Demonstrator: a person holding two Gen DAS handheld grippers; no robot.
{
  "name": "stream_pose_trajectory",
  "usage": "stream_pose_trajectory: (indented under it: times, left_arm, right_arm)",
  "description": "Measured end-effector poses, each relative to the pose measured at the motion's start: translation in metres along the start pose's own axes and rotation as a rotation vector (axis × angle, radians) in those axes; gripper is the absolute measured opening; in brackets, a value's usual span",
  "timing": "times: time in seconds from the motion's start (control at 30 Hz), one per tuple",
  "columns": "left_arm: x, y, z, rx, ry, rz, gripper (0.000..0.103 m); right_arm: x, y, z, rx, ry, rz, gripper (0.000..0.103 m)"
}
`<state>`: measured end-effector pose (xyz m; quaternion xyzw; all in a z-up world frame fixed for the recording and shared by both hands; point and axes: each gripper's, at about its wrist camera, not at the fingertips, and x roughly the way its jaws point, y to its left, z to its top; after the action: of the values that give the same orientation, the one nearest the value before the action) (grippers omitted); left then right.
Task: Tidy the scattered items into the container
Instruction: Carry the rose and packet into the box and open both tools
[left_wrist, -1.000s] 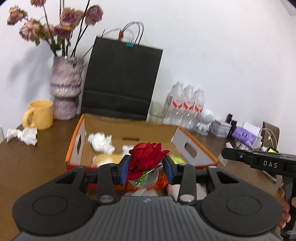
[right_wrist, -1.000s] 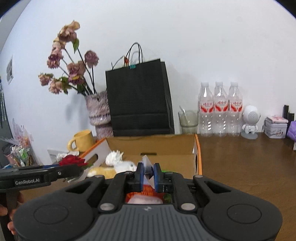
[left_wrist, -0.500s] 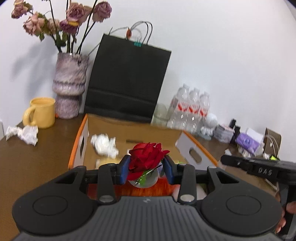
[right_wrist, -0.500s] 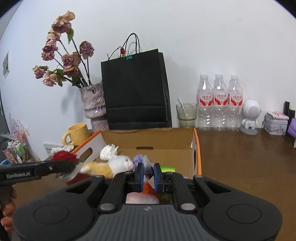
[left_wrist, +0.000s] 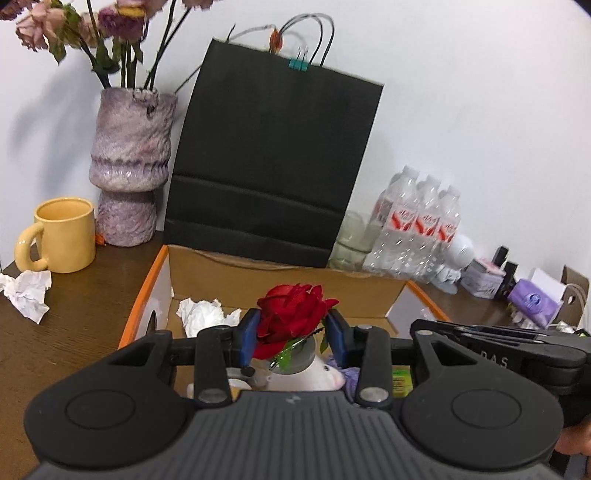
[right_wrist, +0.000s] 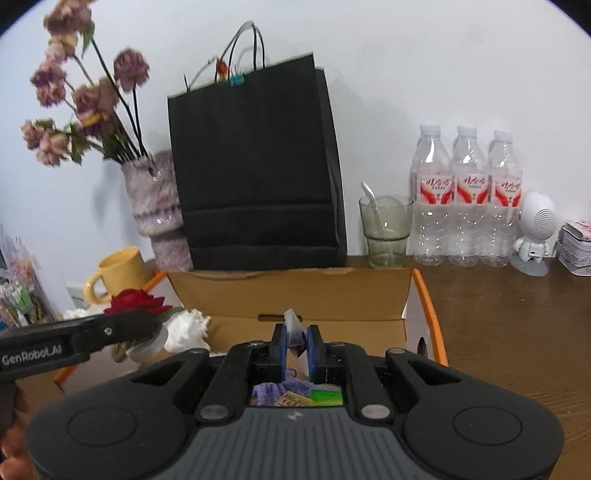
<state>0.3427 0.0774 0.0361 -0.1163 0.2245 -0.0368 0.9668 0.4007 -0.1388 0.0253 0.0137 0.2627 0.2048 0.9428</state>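
Note:
A red rose (left_wrist: 291, 314) with a clear plastic base sits between the blue pads of my left gripper (left_wrist: 291, 332), which is shut on it over the front of the cardboard box (left_wrist: 280, 273). The right wrist view shows the same rose (right_wrist: 136, 301) at the left gripper's tip, above the box's left side. My right gripper (right_wrist: 295, 343) is shut on a small pale scrap of wrapper (right_wrist: 291, 325) above the box (right_wrist: 295, 291). Inside the box lie a crumpled tissue (left_wrist: 203, 314), a white plush toy (left_wrist: 317, 376), a purple knit piece (right_wrist: 280, 389) and a green packet (right_wrist: 325, 395).
Another crumpled tissue (left_wrist: 26, 295) lies on the wooden table left of the box, near a yellow mug (left_wrist: 62, 232). A vase of dried flowers (left_wrist: 129, 166) and a black paper bag (left_wrist: 273, 162) stand behind the box. Water bottles (right_wrist: 465, 199), a glass with a spoon (right_wrist: 386, 232) and a white figurine (right_wrist: 535, 236) line the back right.
Both grippers have moved forward, from in front of the box to above its inside. The bag and vase look larger. The rose and the scrap stay gripped.

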Motion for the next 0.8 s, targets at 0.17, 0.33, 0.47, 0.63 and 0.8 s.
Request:
stream_pose_trajectory:
  times: [0.17, 0.33, 0.47, 0.63, 0.8]
  left_arm:
    - [0.012, 0.003, -0.004, 0.008, 0.033, 0.023, 0.041]
    - [0.008, -0.001, -0.004, 0.025, 0.011, 0.079, 0.103]
    - [0.001, -0.004, -0.001, 0.048, -0.021, 0.123, 0.103]
    - [0.004, -0.004, -0.002, 0.037, 0.004, 0.135, 0.103]
    - [0.003, -0.005, -0.001, 0.044, 0.0, 0.144, 0.103]
  right_arm:
    - [0.004, 0.001, -0.002, -0.015, 0.01, -0.008, 0.01]
    - [0.007, 0.001, -0.003, -0.027, 0.052, -0.032, 0.089]
    - [0.009, 0.0, -0.004, -0.042, 0.077, -0.085, 0.099]
    - [0.007, -0.004, -0.003, -0.016, 0.082, -0.084, 0.1]
    - [0.007, -0.003, -0.004, -0.015, 0.084, -0.09, 0.1]
